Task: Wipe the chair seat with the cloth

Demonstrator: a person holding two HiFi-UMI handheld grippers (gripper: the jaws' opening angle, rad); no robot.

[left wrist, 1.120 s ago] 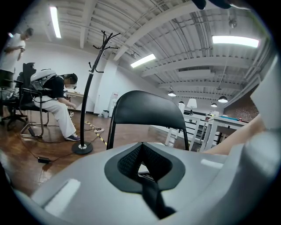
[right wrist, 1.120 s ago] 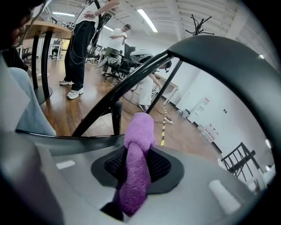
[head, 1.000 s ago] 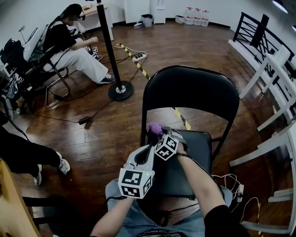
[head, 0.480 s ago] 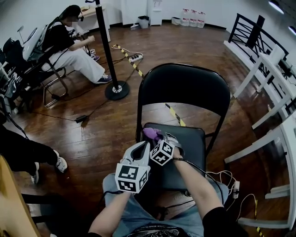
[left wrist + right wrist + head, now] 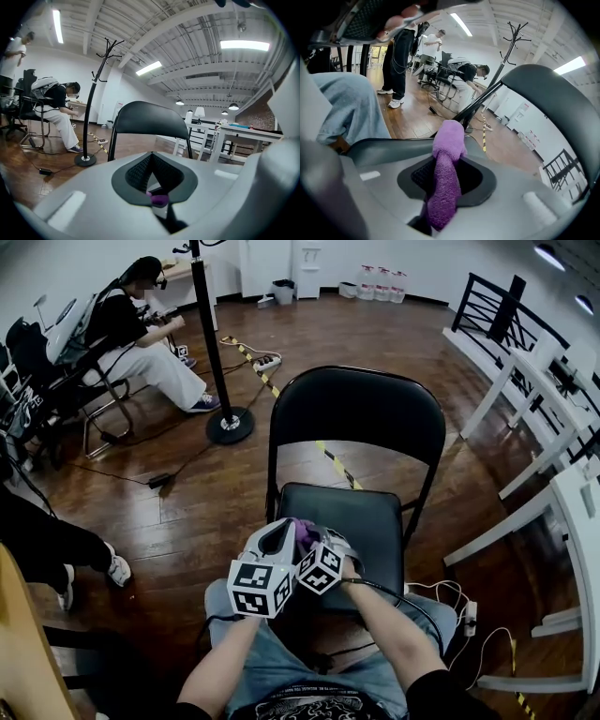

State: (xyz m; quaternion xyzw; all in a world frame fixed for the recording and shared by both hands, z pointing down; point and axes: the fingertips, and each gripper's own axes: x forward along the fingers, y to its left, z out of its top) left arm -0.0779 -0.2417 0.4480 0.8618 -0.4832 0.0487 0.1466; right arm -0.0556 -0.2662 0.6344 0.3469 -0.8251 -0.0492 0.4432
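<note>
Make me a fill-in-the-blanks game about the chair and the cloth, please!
1. The right gripper is shut on a ____ cloth.
2. The folding chair is coloured ____.
3. The floor under the chair is made of ____.

Missing words: purple; black; wood.
</note>
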